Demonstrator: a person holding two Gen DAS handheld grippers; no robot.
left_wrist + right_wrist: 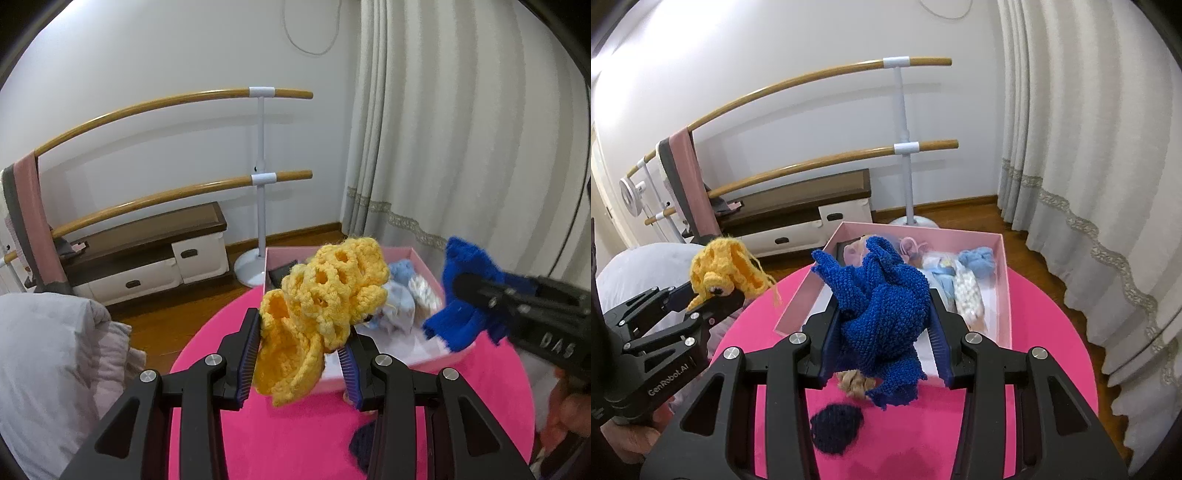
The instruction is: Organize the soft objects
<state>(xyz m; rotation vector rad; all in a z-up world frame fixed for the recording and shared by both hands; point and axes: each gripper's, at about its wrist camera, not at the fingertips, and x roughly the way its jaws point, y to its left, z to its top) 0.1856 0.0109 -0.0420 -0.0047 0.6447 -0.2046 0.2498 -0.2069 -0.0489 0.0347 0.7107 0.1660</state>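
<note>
My left gripper [301, 345] is shut on a yellow crocheted piece [317, 314] and holds it above the round pink table [295, 443], at the near left corner of the pink box [369, 254]. It also shows in the right wrist view [718, 295] with the yellow piece [727, 269]. My right gripper [882, 332] is shut on a royal-blue knitted piece [882, 310] over the box's near end [798, 295]. The blue piece [465, 288] shows at the right of the left wrist view. The box holds light-blue, white and pink soft items [964, 280].
A dark navy knitted patch [836, 428] and a tan soft item [855, 382] lie on the table near me. A ballet barre [905, 147], a low bench [798, 206], curtains [1089, 147] and grey bedding [48, 369] surround the table.
</note>
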